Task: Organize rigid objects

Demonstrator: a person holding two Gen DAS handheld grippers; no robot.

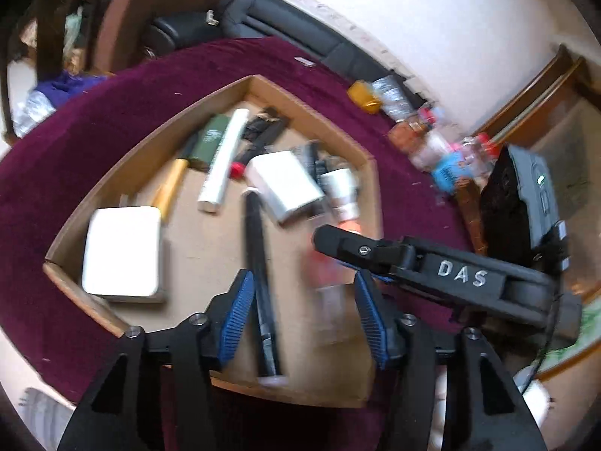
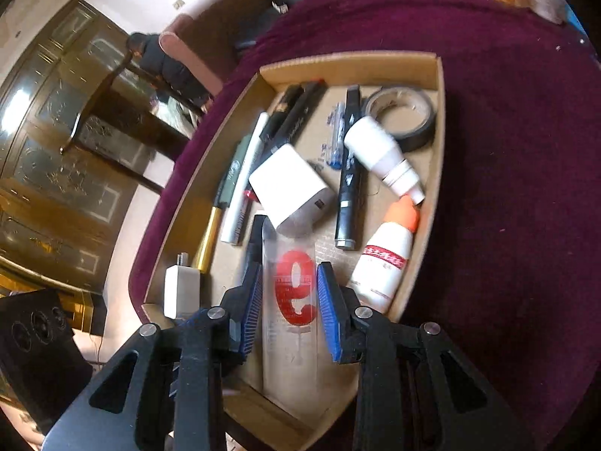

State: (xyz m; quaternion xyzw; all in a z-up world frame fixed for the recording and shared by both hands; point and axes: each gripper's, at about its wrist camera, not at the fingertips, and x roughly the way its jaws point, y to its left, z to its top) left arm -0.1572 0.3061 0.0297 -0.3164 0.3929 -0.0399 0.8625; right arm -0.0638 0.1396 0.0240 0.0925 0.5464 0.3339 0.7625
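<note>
A dark wood cabinet [image 2: 56, 143] with glass doors stands against a pale wall [image 1: 469, 18]; a black sofa [image 1: 270, 18] runs behind the maroon-covered table [image 2: 507, 150], perhaps beside a brown armchair [image 2: 210, 34]

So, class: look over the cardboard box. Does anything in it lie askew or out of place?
Yes. The white charger block sits tilted, propped on the pens beneath it rather than flat. The white bottle lies on its side across the tape roll. The pens point different ways, not lined up.

Left claw [image 1: 300, 312] agape (right claw [image 2: 289, 304] clamped)
</note>
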